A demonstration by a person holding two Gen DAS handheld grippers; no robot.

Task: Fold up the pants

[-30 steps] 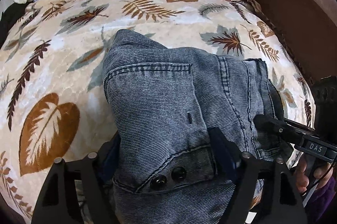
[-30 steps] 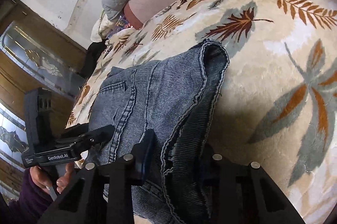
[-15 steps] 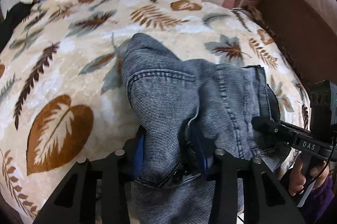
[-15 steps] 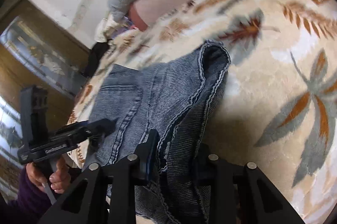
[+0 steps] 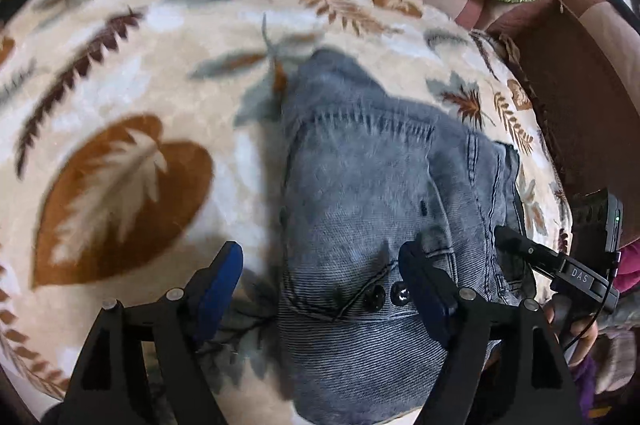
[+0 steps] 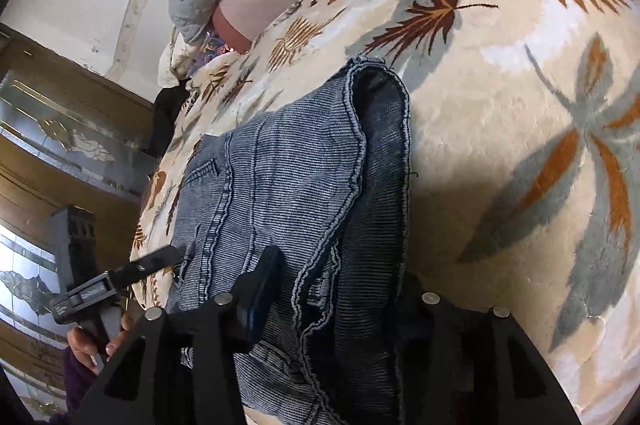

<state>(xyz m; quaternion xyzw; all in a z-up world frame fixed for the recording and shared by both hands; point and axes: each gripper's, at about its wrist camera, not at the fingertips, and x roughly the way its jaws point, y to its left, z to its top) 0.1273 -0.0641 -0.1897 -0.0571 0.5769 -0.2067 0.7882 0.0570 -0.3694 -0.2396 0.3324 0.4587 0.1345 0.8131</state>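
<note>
The pants (image 5: 372, 193) are lying folded into a compact, stacked bundle on a cream blanket (image 5: 132, 37) printed with brown and grey leaves, which is covering a bed or sofa. They are faded blue denim with a fine ribbed weave, darker double stitching along the seams, 2 dark round buttons near the waistband, and a pocket corner showing in the right wrist view. The bundle's long axis is running away from both cameras toward the pink cushion edge, with the waistband end lying nearest the tools. The left tool (image 5: 320, 285) is opening, its blue pads standing wide apart, one over the blanket and one against the denim, so it is released. The right tool (image 6: 336, 289) is also opening, with the folded layers (image 6: 320, 185) sitting between its fingers, apparently no longer pinched. Its body, seen from the left wrist, is reading "DAS"; the lettering on the left tool is too small to read.
</note>
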